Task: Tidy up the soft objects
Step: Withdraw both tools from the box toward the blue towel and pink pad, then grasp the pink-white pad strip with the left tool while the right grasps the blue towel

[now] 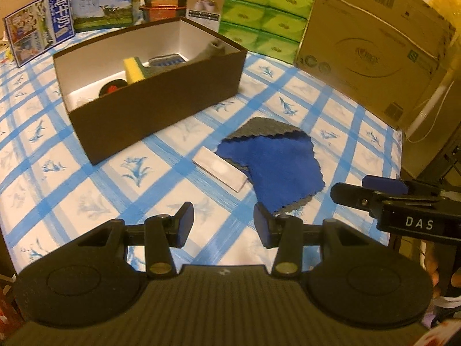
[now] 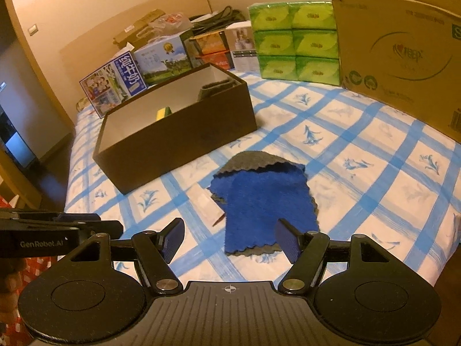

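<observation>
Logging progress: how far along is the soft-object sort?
Done: yellow sponge and grey cloth sit in the brown box. In hand: nothing; left gripper and right gripper are open. Left: blue cloth lies on the table.

bunch of stuff sitting along the back: green tissue packs (image 1: 266,14), a big cardboard box (image 1: 374,49), milk cartons (image 1: 39,33), all on the blue checked tablecloth (image 1: 331,109).

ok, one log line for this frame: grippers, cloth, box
left gripper open, empty | right gripper open, empty | blue cloth on table, ungrasped | brown box holds yellow sponge
</observation>
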The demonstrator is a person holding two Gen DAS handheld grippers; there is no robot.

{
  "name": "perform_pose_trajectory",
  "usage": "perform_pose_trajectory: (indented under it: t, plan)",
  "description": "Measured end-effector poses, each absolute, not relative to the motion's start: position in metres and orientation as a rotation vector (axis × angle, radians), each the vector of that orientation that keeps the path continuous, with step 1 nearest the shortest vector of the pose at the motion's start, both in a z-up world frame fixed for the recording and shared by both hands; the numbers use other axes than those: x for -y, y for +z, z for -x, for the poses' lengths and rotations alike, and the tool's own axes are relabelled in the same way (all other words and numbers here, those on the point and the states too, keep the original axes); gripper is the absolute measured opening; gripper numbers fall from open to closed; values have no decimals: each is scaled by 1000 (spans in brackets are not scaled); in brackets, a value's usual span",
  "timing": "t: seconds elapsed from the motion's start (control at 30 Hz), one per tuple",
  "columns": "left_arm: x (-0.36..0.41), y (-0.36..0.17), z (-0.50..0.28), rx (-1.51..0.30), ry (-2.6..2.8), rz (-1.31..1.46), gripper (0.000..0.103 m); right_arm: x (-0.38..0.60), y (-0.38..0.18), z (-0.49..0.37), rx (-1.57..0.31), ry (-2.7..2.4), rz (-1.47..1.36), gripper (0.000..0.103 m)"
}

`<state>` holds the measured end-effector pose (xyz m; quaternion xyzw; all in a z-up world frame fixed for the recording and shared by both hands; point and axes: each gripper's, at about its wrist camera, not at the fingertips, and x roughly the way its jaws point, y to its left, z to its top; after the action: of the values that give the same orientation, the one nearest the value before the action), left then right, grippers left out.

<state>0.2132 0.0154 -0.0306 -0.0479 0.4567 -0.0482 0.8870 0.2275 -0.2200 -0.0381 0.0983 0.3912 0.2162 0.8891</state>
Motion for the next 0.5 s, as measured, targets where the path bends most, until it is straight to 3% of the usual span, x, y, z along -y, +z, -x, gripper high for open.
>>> perform_pose_trajectory:
  t: [0.5]
  plan:
    - [6,-67,-243,-997,-141,80,47,227,-66,-251,-874,401,-211,75]
